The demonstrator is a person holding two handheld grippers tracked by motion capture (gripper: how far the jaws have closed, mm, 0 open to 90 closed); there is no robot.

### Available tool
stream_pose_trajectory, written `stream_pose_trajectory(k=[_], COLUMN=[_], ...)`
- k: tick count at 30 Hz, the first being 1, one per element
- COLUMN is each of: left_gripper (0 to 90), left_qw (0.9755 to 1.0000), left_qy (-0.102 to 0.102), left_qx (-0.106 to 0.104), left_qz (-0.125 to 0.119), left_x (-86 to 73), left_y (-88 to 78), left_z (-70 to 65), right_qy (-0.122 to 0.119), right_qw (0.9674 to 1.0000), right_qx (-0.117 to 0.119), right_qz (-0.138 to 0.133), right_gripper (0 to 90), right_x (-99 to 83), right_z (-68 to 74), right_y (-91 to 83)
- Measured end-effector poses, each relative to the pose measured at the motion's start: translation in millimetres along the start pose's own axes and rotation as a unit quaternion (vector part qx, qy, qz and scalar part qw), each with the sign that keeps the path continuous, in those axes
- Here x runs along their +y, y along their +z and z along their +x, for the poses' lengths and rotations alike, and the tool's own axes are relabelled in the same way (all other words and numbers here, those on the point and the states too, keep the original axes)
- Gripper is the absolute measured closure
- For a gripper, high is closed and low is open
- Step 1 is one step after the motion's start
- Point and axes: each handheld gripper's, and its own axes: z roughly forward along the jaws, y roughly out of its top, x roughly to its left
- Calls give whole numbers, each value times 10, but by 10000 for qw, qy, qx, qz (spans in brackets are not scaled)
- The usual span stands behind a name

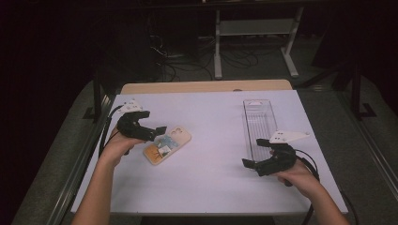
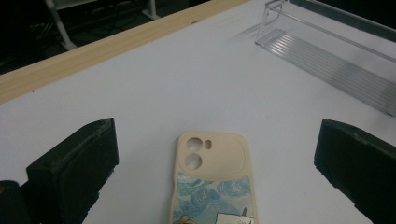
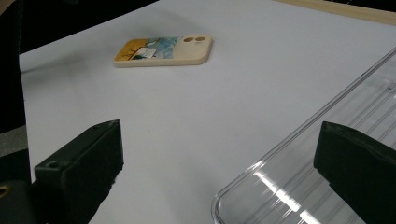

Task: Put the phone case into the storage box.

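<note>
Black jaws of left gripper [image 2: 215,175] gape wide astride phone case [image 2: 212,179], untouching.

Two bare forearms reach in from the near edge. The left hand [image 1: 115,147] holds the black two-fingered left gripper [image 1: 158,132], fingers spread wide; the right hand [image 1: 300,178] holds the black right gripper [image 1: 253,154], fingers likewise apart.

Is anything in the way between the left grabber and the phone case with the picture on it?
No, nothing visible. The left gripper has its jaws wide open around the beige picture-printed phone case, with bare white table between them.
</note>
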Motion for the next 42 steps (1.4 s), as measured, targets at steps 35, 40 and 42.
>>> stream_pose_trajectory(k=[35,40,42], left_gripper=[0,0,0], left_qw=[9941,9928,9922], left_qy=[252,342,343], left_qx=[49,40,47], left_qz=[1058,1146,1196], left_x=[-132,-149,-161], left_y=[182,205,220], left_z=[-13,-17,-24], right_qy=[-39,-54,-56], right_qw=[10000,10000,10000], right_qx=[-10,-11,-7], right_qz=[8,7,8], right_gripper=[11,12,11], right_x=[-4,-5,-5], right_z=[2,2,2], right_y=[-2,-1,-2])
